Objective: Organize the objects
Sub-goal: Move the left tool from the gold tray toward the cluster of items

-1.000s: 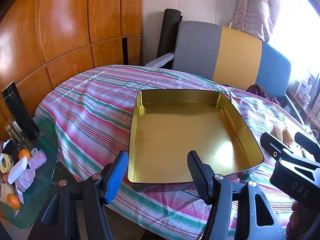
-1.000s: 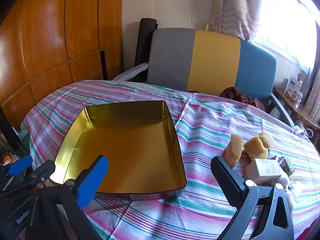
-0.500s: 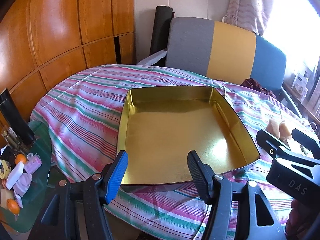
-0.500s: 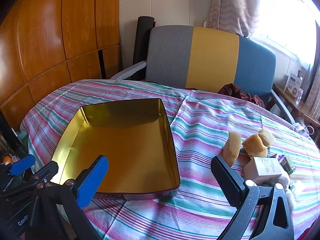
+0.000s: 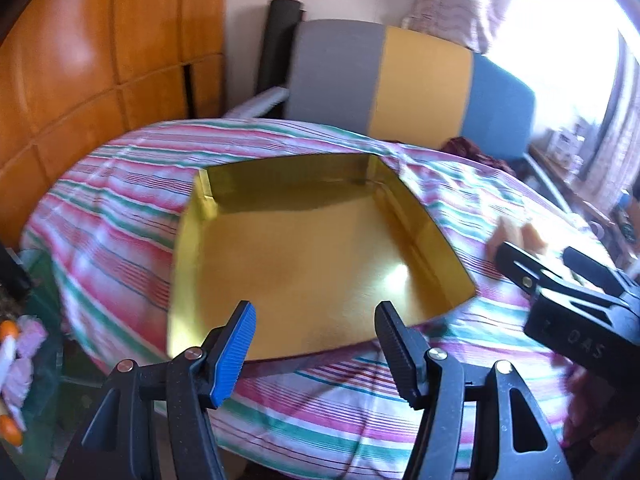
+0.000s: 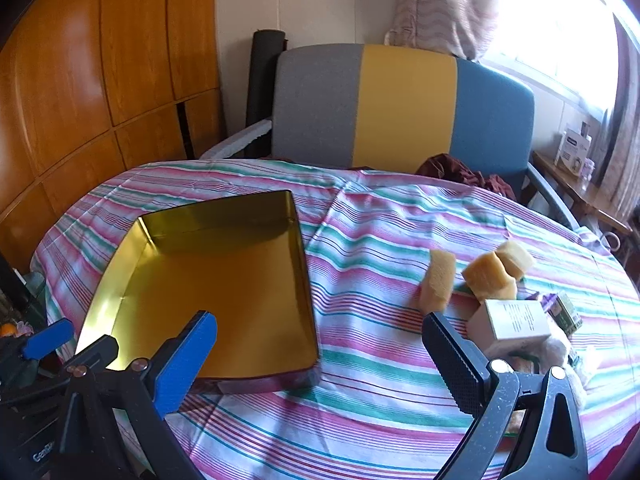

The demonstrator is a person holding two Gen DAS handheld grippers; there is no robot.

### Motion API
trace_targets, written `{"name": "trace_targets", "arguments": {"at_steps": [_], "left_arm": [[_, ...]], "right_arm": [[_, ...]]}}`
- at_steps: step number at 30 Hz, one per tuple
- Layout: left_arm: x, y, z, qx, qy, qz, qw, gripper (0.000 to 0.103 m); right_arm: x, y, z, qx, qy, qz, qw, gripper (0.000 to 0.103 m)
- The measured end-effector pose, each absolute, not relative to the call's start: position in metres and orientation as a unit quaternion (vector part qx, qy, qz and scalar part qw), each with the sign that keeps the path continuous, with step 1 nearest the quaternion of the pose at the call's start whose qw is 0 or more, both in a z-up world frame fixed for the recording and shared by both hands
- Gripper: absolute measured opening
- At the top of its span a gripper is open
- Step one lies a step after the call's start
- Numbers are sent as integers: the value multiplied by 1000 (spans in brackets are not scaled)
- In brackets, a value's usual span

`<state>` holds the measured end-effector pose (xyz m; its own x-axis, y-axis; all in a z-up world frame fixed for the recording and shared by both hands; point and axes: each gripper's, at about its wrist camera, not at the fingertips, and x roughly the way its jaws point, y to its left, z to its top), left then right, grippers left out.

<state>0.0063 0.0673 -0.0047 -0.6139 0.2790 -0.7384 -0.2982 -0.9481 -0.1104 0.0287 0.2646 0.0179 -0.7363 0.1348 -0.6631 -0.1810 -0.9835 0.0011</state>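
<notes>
We hold both grippers with fingers wide and empty: left gripper [image 5: 312, 344] over the gold tin [image 6: 208, 280], right gripper [image 6: 320, 360] beside it. The sponges [image 6: 438, 280] lie right of the tin; we should approach one slowly and grip its middle.

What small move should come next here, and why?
Probably the right gripper should ease toward the nearest yellow sponge and straddle it. Both jaws stand open and hold nothing, the gold tin has nothing in it, and the sponges and the small white box lie on the striped cloth to the tin's right, nearer that gripper than the left gripper.
</notes>
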Motion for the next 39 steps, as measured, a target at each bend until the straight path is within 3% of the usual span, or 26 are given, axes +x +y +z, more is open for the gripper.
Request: {"name": "trace_targets", "arguments": {"at_steps": [3, 11, 14, 26, 39], "left_arm": [[7, 70, -9, -423, -11, 883, 204, 63], [12, 105, -13, -441, 35, 861, 250, 63], [8, 120, -17, -461, 20, 837, 294, 62], [37, 259, -34, -477, 112, 743, 457, 61], [47, 396, -63, -498, 137, 698, 495, 61]], "right_arm": [[32, 274, 16, -357, 40, 928, 94, 103], [55, 324, 25, -358, 76, 924, 108, 103], [76, 365, 35, -353, 104, 920, 137, 103], [184, 521, 16, -379, 225, 853, 279, 103], [221, 565, -11, -311, 386, 839, 224, 103]]}}
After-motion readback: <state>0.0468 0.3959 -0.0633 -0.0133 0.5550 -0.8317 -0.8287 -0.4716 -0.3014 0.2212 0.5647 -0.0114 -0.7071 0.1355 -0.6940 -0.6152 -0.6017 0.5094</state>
